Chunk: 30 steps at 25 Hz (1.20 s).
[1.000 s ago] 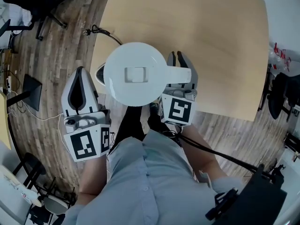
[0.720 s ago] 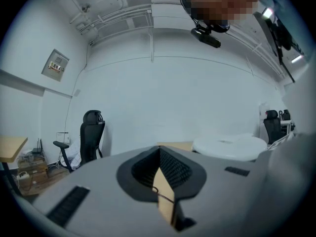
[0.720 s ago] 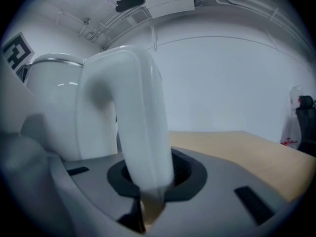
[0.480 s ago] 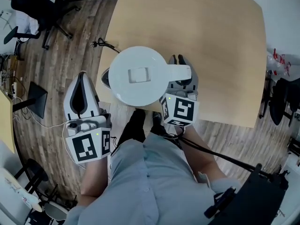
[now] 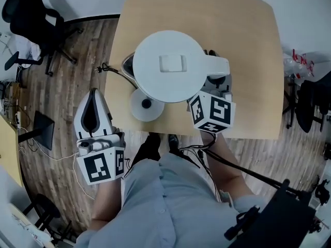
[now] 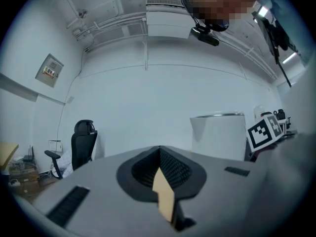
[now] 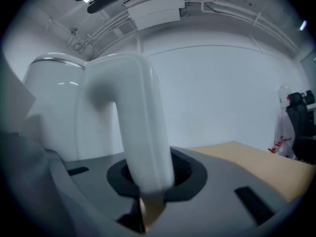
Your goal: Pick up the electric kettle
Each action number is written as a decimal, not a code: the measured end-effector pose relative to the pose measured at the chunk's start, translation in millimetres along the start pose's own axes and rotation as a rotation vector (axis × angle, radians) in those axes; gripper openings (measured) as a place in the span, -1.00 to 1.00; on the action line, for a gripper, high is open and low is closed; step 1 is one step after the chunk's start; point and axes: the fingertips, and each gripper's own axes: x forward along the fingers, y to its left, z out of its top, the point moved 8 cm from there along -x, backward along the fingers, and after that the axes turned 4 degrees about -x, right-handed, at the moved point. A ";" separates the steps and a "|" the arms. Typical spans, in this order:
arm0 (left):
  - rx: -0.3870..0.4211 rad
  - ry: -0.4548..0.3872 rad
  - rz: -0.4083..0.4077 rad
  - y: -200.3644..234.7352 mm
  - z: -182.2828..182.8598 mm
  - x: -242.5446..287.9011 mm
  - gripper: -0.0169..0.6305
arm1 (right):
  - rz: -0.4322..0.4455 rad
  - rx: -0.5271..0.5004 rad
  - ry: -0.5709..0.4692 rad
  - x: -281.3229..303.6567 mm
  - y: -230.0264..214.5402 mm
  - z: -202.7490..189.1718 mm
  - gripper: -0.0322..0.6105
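Note:
The white electric kettle hangs above the light wooden table, seen from over its lid. My right gripper is shut on the kettle's handle, which stands upright between its jaws in the right gripper view, with the kettle body to its left. The round white base lies uncovered on the table's near edge, below the kettle. My left gripper is shut and holds nothing, off the table's left side over the floor. The left gripper view shows the kettle to its right.
A black power cord runs from the base off the table's left edge to the wooden floor. A black office chair stands at the far left. The person's body and legs fill the bottom of the head view.
The kettle has risen off its base and shifted right and farther over the table with the right gripper. The base now shows. The left gripper has hardly moved.

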 end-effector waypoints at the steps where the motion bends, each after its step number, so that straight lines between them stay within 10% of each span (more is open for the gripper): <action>1: -0.002 0.001 -0.012 -3.5 0.1 2.4 -0.95 | -0.020 0.001 -0.003 0.1 -7.4 2.7 -0.72; 30: 0.035 0.162 -0.224 -59.3 -21.8 37.7 -0.95 | -0.275 0.035 0.047 -35.5 -106.2 -86.9 -0.70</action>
